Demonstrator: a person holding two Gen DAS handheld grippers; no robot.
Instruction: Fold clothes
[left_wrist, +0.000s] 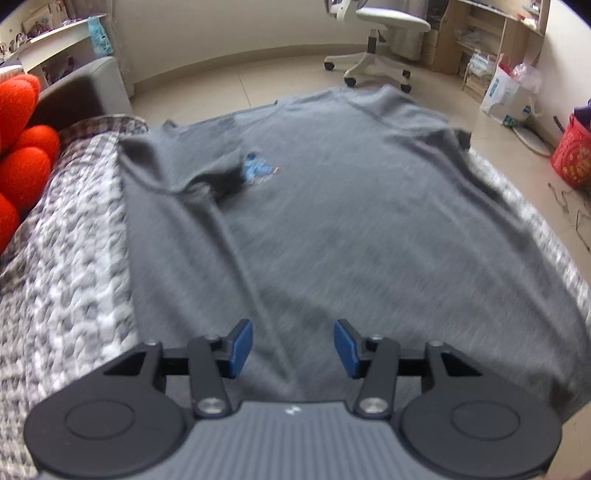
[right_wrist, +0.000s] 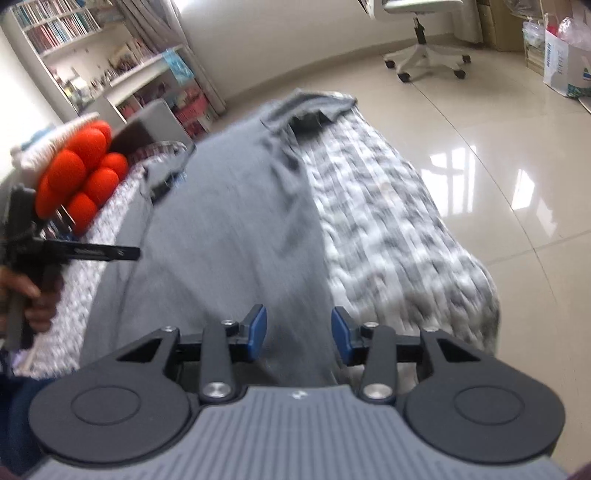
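Grey T-shirt (left_wrist: 332, 221) lies spread mostly flat on the patterned bed cover (left_wrist: 66, 266), collar at the far end, left sleeve (left_wrist: 177, 173) tucked in over the chest and rumpled. Left hand-held gripper (left_wrist: 293, 349) and right hand-held gripper (right_wrist: 298, 334) both hover near the hem, jaws apart, holding nothing. For a clean fold, pinch only shirt fabric at matching edge points, lift evenly, and avoid snagging the cover.

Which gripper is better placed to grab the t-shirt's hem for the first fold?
Probably the left gripper: open, centred over the grey t-shirt near its hem. The right gripper, also open, straddles the shirt's right edge, half over the knit blanket.
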